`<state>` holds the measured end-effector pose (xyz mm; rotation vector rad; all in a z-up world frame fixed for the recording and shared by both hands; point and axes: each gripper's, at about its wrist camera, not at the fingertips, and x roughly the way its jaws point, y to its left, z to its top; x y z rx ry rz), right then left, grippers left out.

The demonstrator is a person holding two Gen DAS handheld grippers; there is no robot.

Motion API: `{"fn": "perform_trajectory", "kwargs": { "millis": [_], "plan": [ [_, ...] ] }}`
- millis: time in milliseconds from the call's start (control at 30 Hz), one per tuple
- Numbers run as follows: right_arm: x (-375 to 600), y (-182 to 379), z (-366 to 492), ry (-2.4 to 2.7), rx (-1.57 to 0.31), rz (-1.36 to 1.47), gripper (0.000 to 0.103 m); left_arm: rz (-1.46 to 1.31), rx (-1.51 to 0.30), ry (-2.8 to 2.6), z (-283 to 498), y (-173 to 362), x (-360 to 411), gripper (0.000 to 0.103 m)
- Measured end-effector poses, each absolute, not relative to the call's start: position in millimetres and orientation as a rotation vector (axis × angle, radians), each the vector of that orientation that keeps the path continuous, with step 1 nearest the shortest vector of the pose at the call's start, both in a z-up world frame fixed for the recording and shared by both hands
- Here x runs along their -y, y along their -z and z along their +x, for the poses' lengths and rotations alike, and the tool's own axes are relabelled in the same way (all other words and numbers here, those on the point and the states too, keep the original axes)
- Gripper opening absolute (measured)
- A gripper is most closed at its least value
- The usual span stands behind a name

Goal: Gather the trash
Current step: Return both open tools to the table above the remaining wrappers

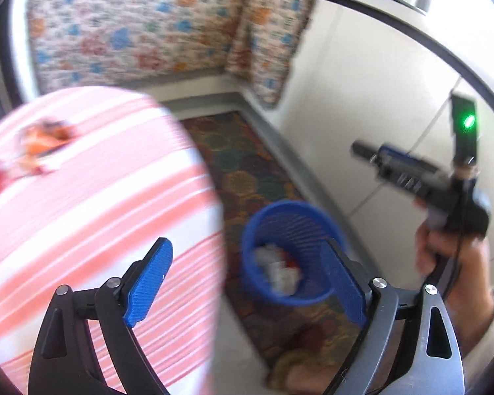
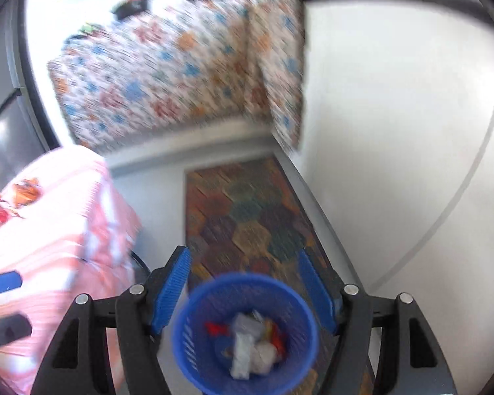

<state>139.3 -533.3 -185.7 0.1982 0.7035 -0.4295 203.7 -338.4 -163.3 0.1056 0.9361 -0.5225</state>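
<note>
A: Where is the trash?

B: Some already sits in the blue bin [image 2: 245,332] on the patterned rug [image 2: 247,210], right of the table. More wrappers [image 1: 39,149] lie at the far left of the pink striped tablecloth [image 1: 92,217].

A: And the tools?

B: The left gripper [image 1: 243,283] is spread wide and empty, over the table's edge and the bin. The right gripper [image 2: 247,293] hangs above the bin, also spread, holding nothing.

A: How will the wrappers handle?

B: Probably light, crinkly and slippery. I'd pinch a raised fold, not a flat face, and avoid snagging the soft cloth.
</note>
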Motion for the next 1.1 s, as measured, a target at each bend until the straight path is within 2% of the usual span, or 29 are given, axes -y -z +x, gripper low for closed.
{"fn": "perform_trajectory", "kwargs": {
  "millis": [200, 500, 633, 700, 767, 933, 1100],
  "plan": [
    [441.6, 164.1, 171.0, 0.237, -0.620, 0.100, 0.070, 0.107, -0.936, 0.275, 196.3, 173.3, 223.7, 0.092],
    [282.1, 197.6, 224.3, -0.076, -0.778, 0.040, 0.070, 0.090, -0.952, -0.008, 236.2, 200.1, 95.1, 0.092],
    [227.7, 222.9, 246.3, -0.105, -0.857, -0.049, 0.070, 0.079, -0.962, -0.033, 249.5, 203.6, 68.5, 0.092],
    [212.6, 231.2, 259.7, -0.106, -0.888, -0.071, 0.070, 0.077, -0.954, -0.040, 251.5, 203.9, 60.1, 0.095],
    [201.1, 235.9, 271.9, -0.100, -0.900, -0.089, 0.070, 0.069, -0.940, -0.064, 251.0, 206.5, 54.8, 0.103],
    [194.2, 244.8, 287.7, -0.071, -0.890, -0.068, 0.075, 0.015, -0.947, -0.074, 251.0, 208.3, 40.3, 0.103],
    [194.8, 246.6, 288.4, -0.067, -0.887, -0.065, 0.075, 0.013, -0.948, -0.073, 251.3, 209.6, 41.8, 0.103]
  ]
}}
